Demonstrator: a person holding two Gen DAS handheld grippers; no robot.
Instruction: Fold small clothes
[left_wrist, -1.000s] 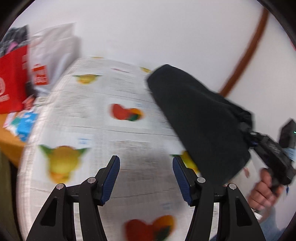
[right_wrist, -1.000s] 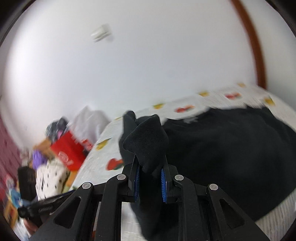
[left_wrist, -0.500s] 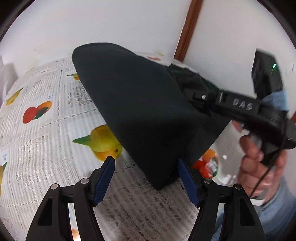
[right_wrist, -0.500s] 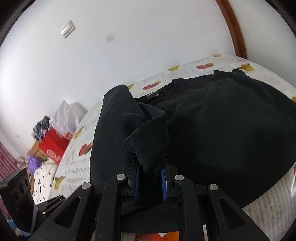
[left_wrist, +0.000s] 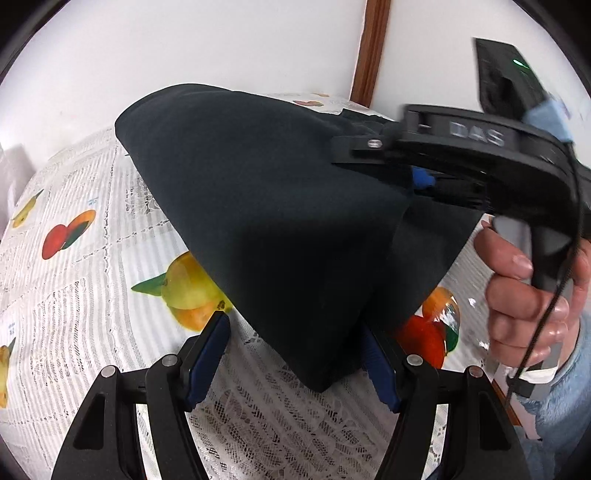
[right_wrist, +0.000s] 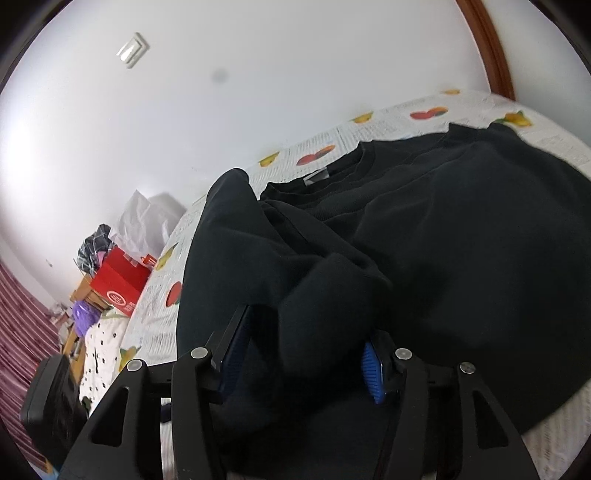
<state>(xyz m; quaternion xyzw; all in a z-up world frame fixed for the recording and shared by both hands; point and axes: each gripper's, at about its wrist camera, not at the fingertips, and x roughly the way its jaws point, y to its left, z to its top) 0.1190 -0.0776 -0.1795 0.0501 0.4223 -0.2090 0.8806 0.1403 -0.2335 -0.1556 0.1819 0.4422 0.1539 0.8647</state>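
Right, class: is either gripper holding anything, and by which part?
Neither clamps anything. Both the left gripper and right gripper stand open, a fold of the black sweatshirt loose between each one's fingers.

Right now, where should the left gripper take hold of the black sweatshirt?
Grip the lowest folded corner of the black sweatshirt, coming straight forward along the fingers. That tip already sits between the open fingers of the left gripper, points toward it, and looks thin enough to pinch.

- Probably a home: a fruit-print lace tablecloth (left_wrist: 85, 332) covers the surface.
- Wall light switch (right_wrist: 132, 50), wooden door frame (left_wrist: 372, 48).
- Red shopping bag (right_wrist: 120, 284) among household clutter.
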